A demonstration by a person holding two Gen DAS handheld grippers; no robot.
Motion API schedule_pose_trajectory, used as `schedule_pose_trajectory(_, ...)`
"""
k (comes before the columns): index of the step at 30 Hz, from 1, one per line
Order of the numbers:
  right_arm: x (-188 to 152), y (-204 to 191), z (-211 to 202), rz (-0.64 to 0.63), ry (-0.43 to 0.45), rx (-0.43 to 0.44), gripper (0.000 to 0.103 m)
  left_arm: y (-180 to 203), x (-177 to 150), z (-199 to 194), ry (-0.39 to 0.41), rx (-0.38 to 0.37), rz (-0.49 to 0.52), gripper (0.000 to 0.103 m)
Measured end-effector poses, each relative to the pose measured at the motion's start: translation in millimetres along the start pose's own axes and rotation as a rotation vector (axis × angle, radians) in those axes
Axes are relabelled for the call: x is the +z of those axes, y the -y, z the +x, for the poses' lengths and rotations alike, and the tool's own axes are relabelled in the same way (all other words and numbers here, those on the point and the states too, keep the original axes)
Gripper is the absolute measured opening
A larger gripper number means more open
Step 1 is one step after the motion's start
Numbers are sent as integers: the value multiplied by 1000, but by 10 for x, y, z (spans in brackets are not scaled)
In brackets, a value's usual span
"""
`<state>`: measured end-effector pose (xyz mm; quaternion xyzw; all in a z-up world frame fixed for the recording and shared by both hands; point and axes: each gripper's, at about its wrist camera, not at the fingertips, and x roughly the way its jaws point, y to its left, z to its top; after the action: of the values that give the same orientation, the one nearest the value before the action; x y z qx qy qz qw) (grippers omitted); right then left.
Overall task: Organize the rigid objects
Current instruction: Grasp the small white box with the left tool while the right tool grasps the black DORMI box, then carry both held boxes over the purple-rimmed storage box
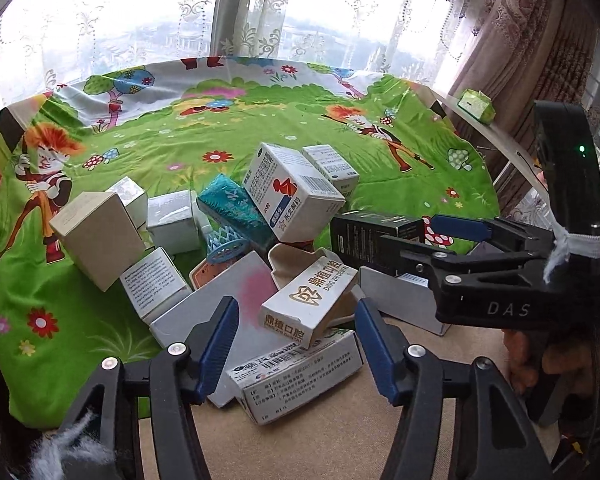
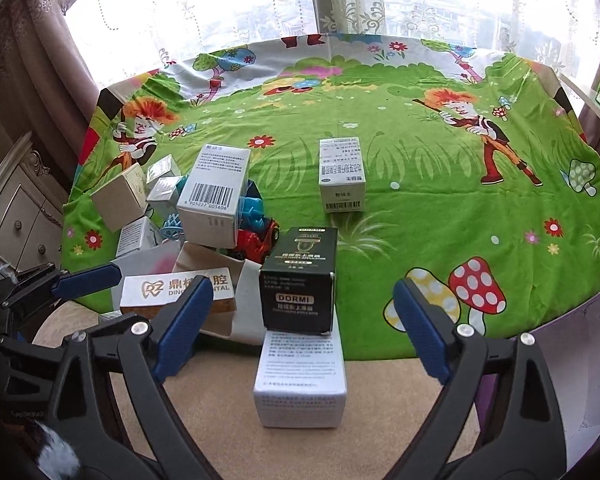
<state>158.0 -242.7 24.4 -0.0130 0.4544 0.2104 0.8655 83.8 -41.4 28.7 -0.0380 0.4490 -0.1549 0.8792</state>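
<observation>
The dental box [image 1: 309, 303] is being straddled by the unclenched left hand-held gripper [image 1: 298, 344] — the right hand-held gripper [image 2: 304, 320], released, is being aimed at the black box [image 2: 300, 280] — squeezing is needed next

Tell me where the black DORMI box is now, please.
In the right wrist view the black DORMI box sits at centre, stacked on a white box at the near edge of the green cloth, between the open right tongs.

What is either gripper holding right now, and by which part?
Nothing is held. The left gripper stands open around the dental box without touching it; the right gripper is open before the black DORMI box.
</observation>
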Motion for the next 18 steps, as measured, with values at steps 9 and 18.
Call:
schedule_pose_trajectory(9,-22,70,126,27,-43,49,46,34,9,88,-30,-31,32,34)
schedule_pose_trajectory(18,-57,126,-52,52,27,56,43,39,-32,-64,25,-63,-15,32)
